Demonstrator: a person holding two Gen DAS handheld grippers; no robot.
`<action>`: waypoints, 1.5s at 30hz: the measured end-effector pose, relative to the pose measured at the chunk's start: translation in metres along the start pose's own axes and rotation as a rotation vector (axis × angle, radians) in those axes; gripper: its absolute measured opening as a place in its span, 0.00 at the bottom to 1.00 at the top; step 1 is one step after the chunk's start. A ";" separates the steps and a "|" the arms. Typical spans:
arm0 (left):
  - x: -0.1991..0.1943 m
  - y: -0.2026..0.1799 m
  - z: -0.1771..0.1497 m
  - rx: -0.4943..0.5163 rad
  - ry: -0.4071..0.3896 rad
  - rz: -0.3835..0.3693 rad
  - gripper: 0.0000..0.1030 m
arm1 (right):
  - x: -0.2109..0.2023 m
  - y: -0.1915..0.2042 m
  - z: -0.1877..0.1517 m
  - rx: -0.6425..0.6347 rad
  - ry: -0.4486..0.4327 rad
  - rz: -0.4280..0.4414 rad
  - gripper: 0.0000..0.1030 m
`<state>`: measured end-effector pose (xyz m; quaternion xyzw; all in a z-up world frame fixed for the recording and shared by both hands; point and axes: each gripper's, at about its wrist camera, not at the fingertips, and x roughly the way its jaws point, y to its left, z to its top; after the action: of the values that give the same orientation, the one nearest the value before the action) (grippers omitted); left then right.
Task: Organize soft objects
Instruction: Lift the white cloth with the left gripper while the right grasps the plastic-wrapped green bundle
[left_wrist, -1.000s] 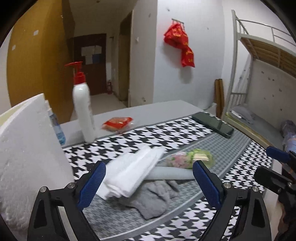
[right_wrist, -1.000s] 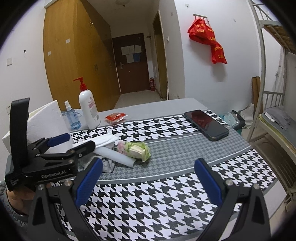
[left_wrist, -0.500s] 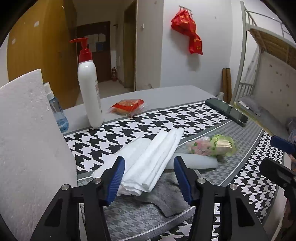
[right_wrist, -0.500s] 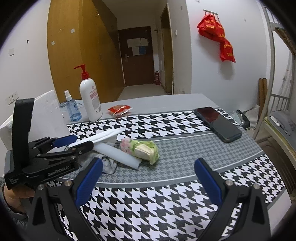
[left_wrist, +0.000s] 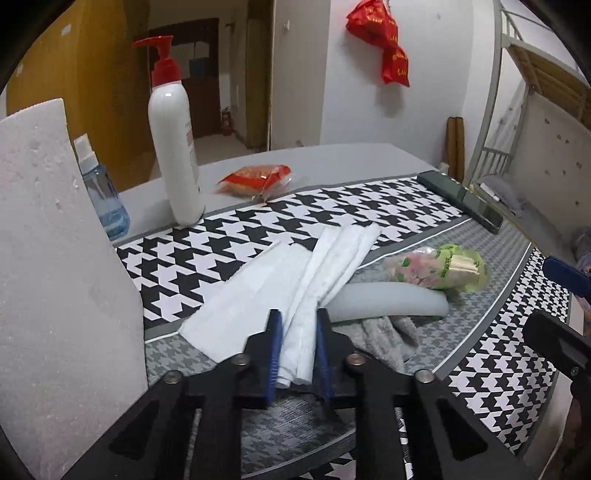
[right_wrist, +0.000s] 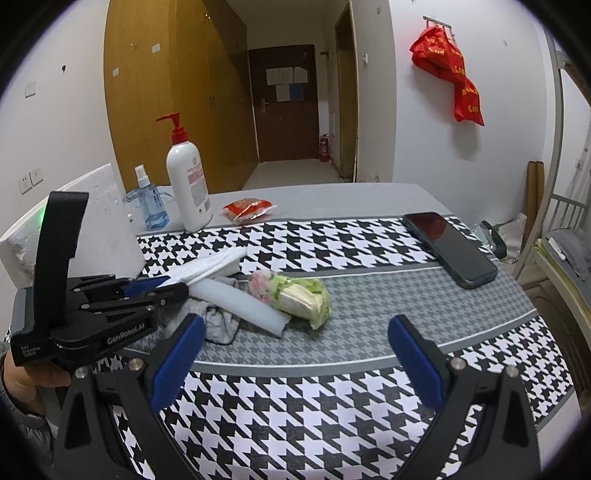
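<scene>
Gripping the near end of the folded white cloth (left_wrist: 325, 273), my left gripper (left_wrist: 298, 332) has its two blue fingers narrow, with the fabric pinched between them. The cloth lies on the houndstooth mat (left_wrist: 332, 206), and its long axis runs from the fingers away to the far right, almost in line with them, so I judge a pull straight back or a lift would bring it along its length and not across it. The far part of the cloth rests over the white foam tube (left_wrist: 388, 301), which lies crosswise to it. Just right of the tube sits the green and pink packet (left_wrist: 439, 267), touching it. A grey sock (left_wrist: 384, 338) is bunched under the near side of the tube, right beside my left fingers.

My right gripper (right_wrist: 295, 360) is wide open and holds nothing. It hangs above the near part of the mat, apart from the pile, which lies far and left of it. So the left hand is clearly the nearer one to the pile.

I think the lift may drag the tube or the second flat white sheet (left_wrist: 243, 299) that lies on the left beside the cloth. The foam block (left_wrist: 55, 258) stands close on the left.
</scene>
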<state>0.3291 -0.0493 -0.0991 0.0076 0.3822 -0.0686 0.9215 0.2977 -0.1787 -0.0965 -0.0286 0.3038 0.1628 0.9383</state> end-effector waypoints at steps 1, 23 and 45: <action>0.000 0.000 0.000 0.004 -0.001 -0.004 0.11 | 0.000 0.000 0.000 -0.001 0.001 0.001 0.98; -0.036 -0.003 0.000 0.018 -0.144 -0.079 0.06 | 0.035 0.008 0.015 -0.012 0.062 0.006 0.96; -0.040 -0.003 -0.001 0.013 -0.153 -0.089 0.06 | 0.089 -0.004 0.014 0.055 0.249 0.087 0.43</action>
<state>0.3002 -0.0472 -0.0718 -0.0086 0.3101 -0.1126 0.9440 0.3747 -0.1551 -0.1365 -0.0097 0.4232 0.1902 0.8858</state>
